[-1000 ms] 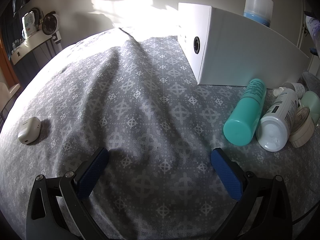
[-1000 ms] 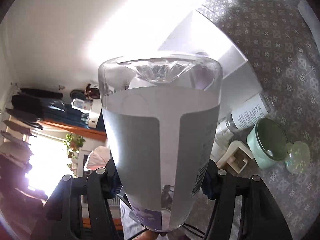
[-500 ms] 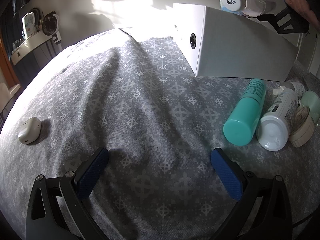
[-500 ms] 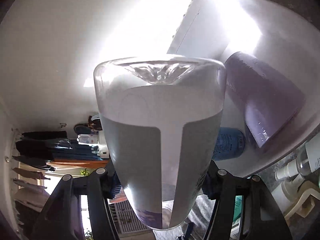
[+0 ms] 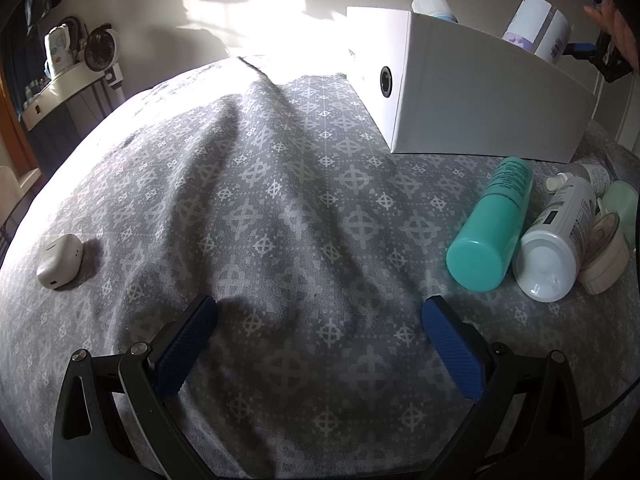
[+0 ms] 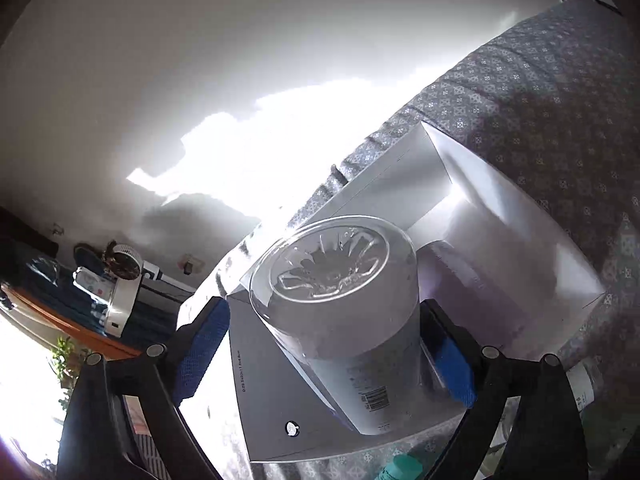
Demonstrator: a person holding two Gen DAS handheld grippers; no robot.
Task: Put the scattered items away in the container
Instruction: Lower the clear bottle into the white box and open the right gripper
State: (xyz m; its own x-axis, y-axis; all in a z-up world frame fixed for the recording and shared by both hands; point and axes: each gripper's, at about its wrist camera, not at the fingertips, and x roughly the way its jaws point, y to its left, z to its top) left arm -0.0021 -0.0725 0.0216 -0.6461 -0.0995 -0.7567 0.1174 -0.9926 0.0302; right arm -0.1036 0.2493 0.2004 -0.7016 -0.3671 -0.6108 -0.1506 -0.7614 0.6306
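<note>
**Q:** What is in front of you, from left to right?

**A:** My left claw (image 5: 318, 344) hangs wide apart, empty, over the grey patterned bed (image 5: 280, 200). A small white case (image 5: 59, 261) lies far left. The white box (image 5: 480, 100) stands further right, with a green bottle (image 5: 490, 232) and white bottle (image 5: 556, 240) lying below it.

**Q:** And your right claw?

**A:** My right claw (image 6: 324, 344) is opening around a clear bottle (image 6: 340, 308), which leans in the box (image 6: 500, 232).

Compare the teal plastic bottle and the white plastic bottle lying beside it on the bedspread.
The teal plastic bottle is plain, solid teal with a smooth flat cap; the white plastic bottle carries dark printed labelling and a ridged cap. The teal one looks thicker. Both lie on their sides, touching, caps toward the camera.
</note>
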